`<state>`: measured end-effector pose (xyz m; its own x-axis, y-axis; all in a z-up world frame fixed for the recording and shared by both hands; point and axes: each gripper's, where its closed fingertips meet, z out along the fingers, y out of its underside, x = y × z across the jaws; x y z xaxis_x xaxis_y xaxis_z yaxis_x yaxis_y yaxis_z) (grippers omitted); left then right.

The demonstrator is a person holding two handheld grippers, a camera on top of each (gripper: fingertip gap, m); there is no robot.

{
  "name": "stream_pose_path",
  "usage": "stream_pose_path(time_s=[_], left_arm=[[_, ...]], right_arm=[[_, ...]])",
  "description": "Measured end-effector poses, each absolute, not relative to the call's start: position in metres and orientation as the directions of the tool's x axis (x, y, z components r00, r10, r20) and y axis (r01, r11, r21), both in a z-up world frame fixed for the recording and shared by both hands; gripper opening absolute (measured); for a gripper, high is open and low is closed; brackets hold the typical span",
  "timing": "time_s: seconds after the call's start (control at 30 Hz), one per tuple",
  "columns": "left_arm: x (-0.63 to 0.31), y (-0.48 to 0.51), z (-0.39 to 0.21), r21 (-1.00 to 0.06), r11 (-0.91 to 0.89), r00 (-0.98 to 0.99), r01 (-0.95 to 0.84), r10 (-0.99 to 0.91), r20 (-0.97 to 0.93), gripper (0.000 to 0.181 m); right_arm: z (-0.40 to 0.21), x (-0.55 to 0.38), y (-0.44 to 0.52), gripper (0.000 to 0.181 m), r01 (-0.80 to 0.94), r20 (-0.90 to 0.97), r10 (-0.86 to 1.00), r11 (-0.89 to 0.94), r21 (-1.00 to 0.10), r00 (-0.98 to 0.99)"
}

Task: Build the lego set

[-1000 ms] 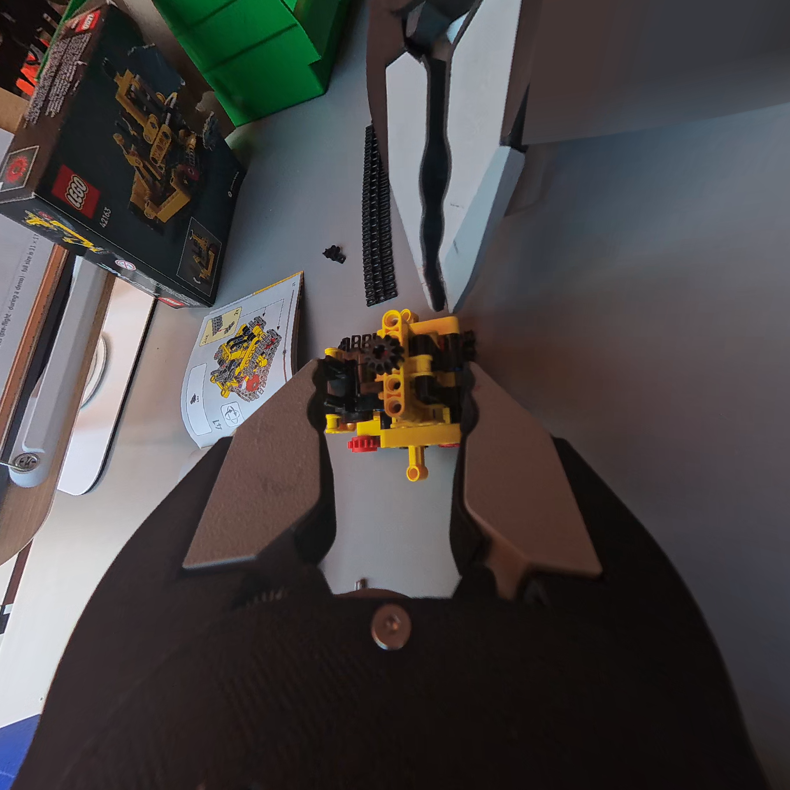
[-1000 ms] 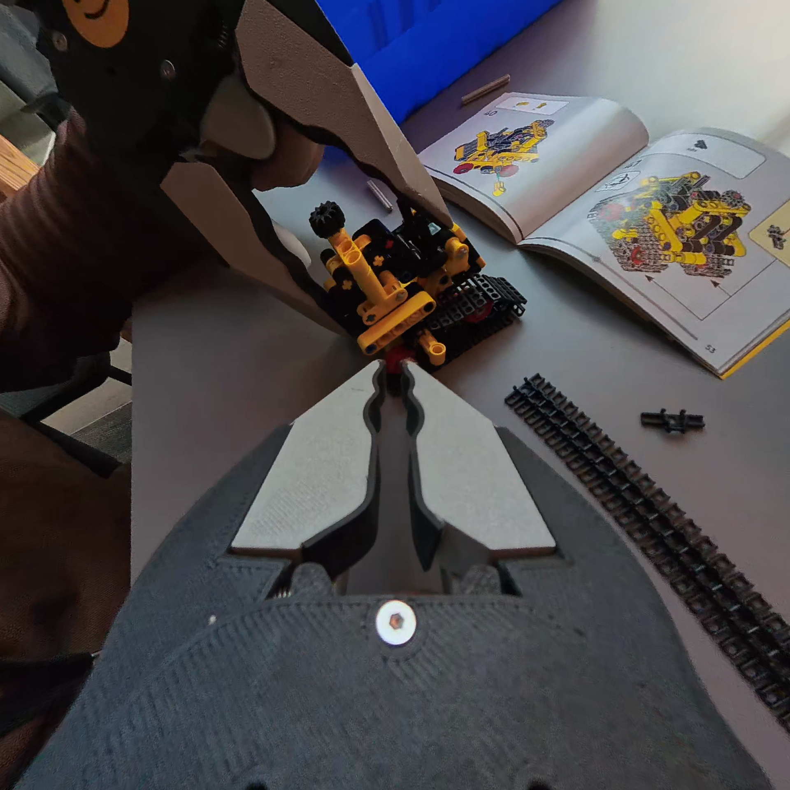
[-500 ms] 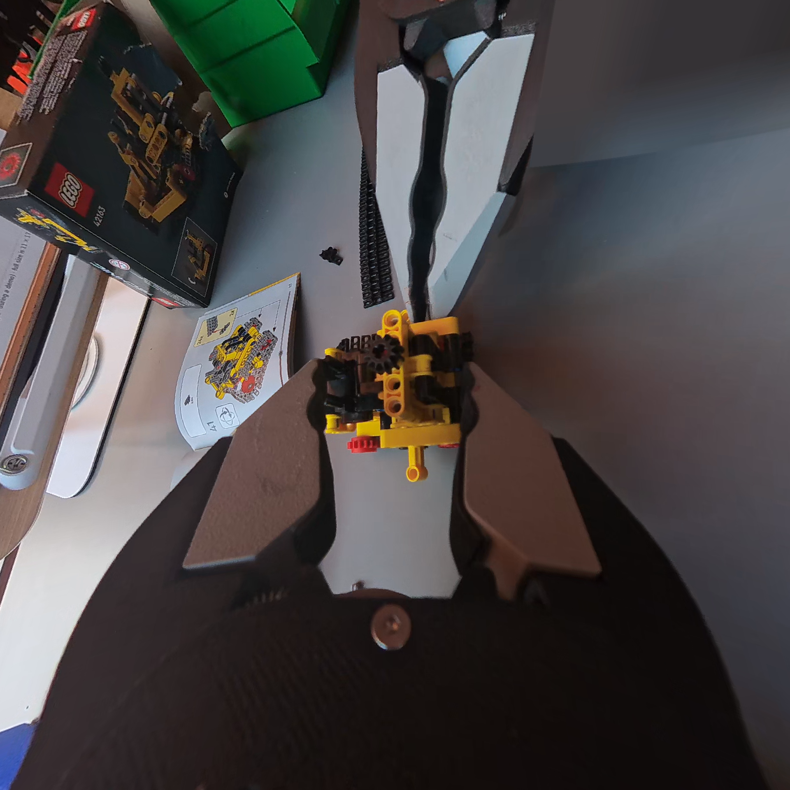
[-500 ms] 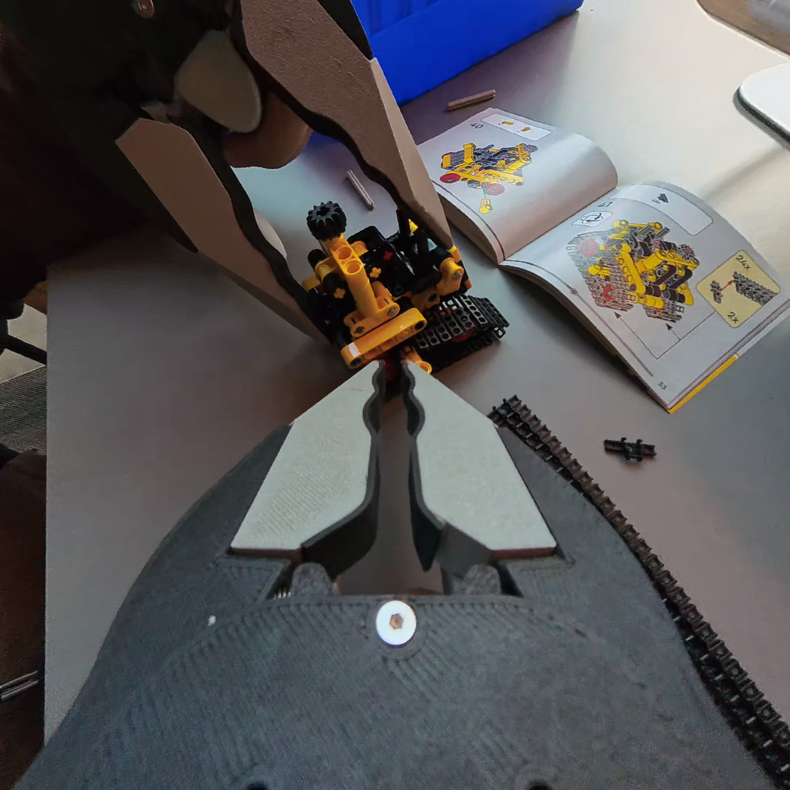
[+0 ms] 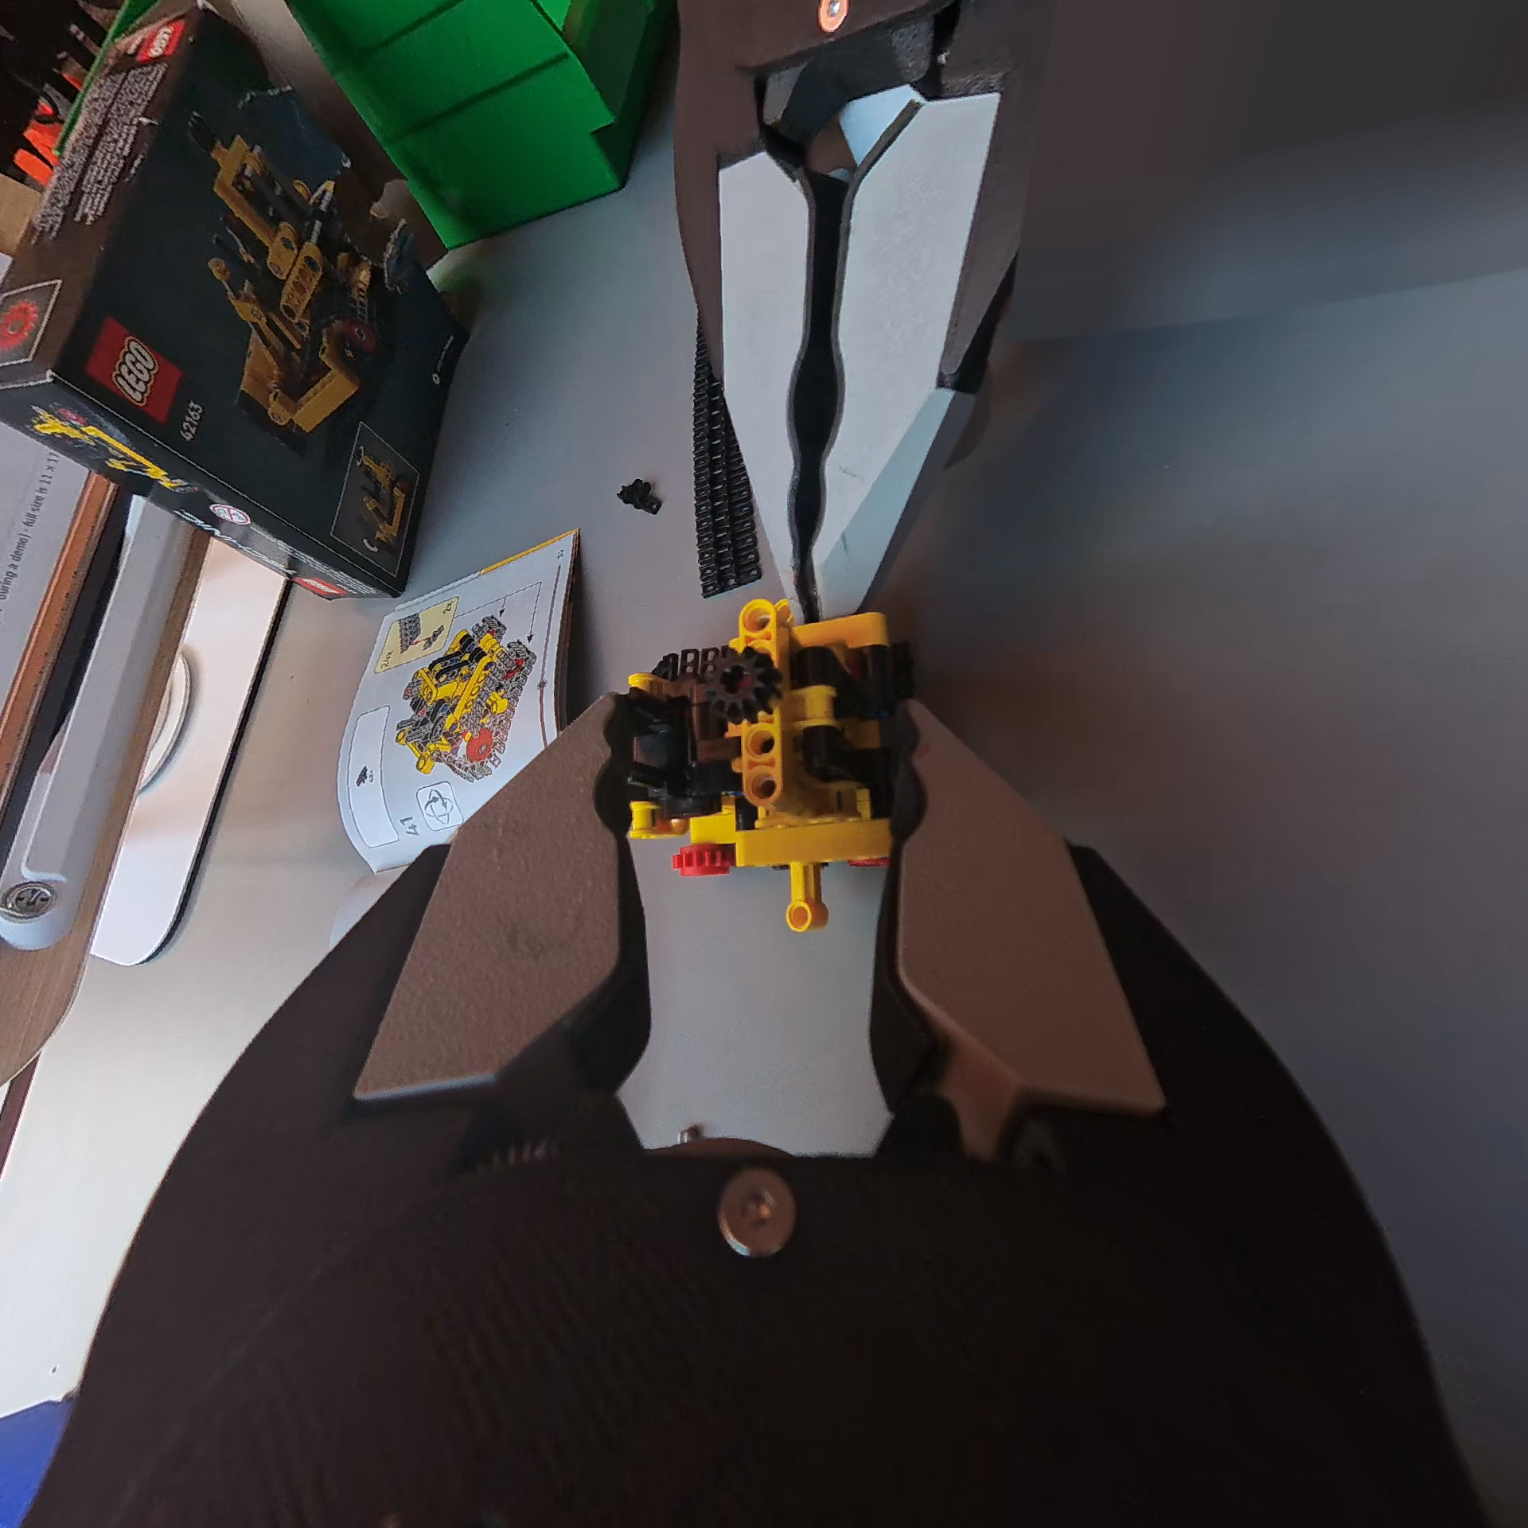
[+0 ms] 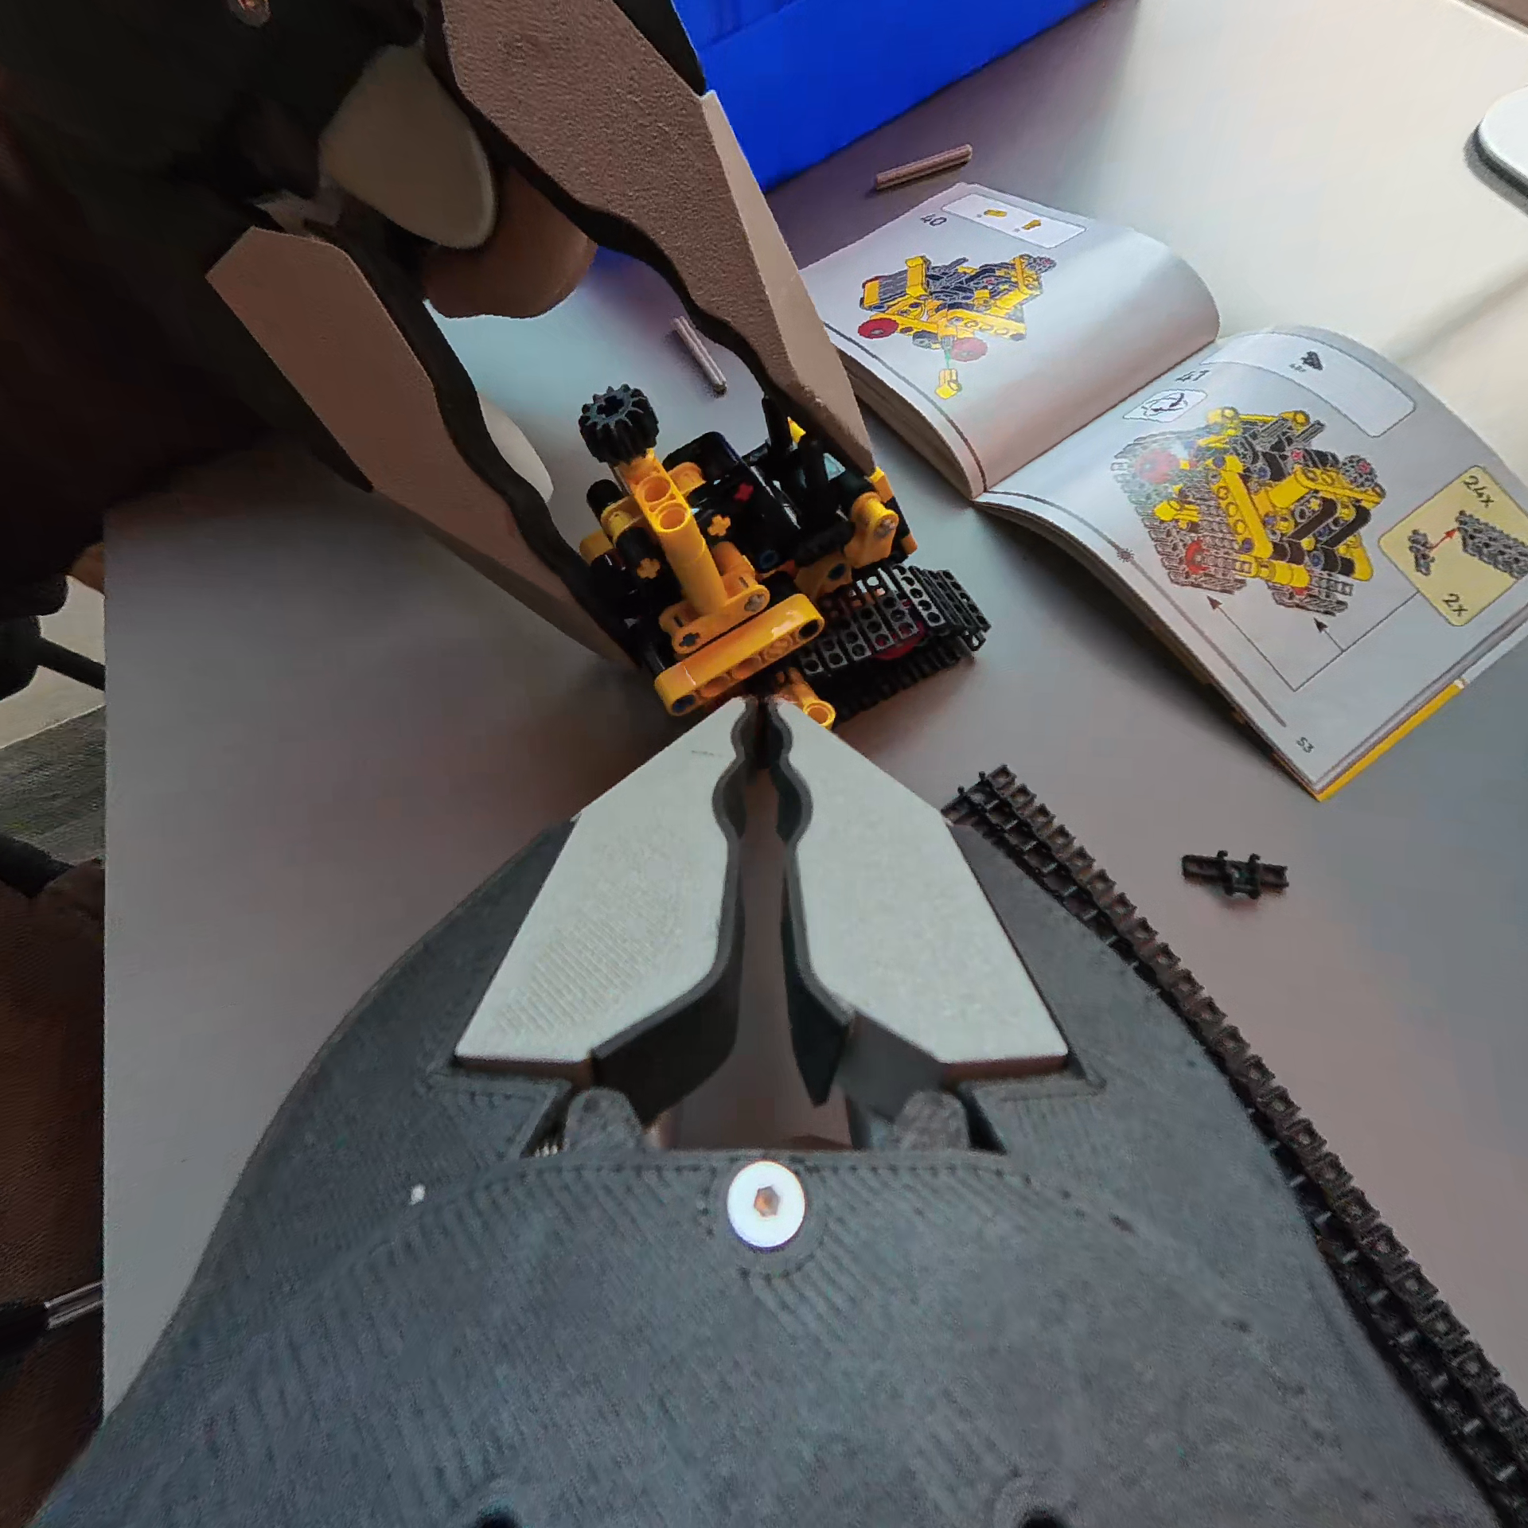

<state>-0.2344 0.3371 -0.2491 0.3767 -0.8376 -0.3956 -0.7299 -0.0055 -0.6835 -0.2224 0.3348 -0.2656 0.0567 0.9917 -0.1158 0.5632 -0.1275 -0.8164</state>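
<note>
Yellow-and-black brick-built tracked vehicle model (image 5: 765, 744): on grey tabletop (image 6: 331, 827), clamped between left tongs (image 5: 756, 744). Right tongs (image 6: 762, 728): closed, tips at the model's front edge. Loose black plastic track strip (image 6: 1240, 1033) beside them; open instruction booklet (image 6: 1240, 496) near.

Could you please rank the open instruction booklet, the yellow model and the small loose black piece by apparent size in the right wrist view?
1. instruction booklet
2. yellow model
3. loose black piece
</note>
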Motion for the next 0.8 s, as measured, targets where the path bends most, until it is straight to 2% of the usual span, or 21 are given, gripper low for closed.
stream_pose_path(time_s=[0.3,0.6,0.7,0.8], left_arm=[[-0.234,0.336,-0.249,-0.671,0.009,0.365,-0.742,-0.834,-0.414,0.060],[-0.234,0.335,-0.248,-0.704,0.041,0.347,-0.709,-0.849,-0.399,0.060],[-0.236,0.337,-0.249,-0.718,0.014,0.366,-0.696,-0.854,-0.370,0.060],[-0.236,0.337,-0.249,-0.719,0.006,0.371,-0.695,-0.854,-0.366,0.060]], right_arm=[[-0.262,-0.221,0.330,0.000,0.545,-0.205,0.979,-0.179,-0.819,0.013],[-0.256,-0.214,0.328,0.000,0.524,-0.495,0.868,-0.399,-0.753,-0.050],[-0.259,-0.208,0.333,0.000,0.533,-0.521,0.853,-0.429,-0.729,-0.026],[-0.258,-0.207,0.334,0.003,0.522,-0.483,0.876,-0.404,-0.751,-0.017]])
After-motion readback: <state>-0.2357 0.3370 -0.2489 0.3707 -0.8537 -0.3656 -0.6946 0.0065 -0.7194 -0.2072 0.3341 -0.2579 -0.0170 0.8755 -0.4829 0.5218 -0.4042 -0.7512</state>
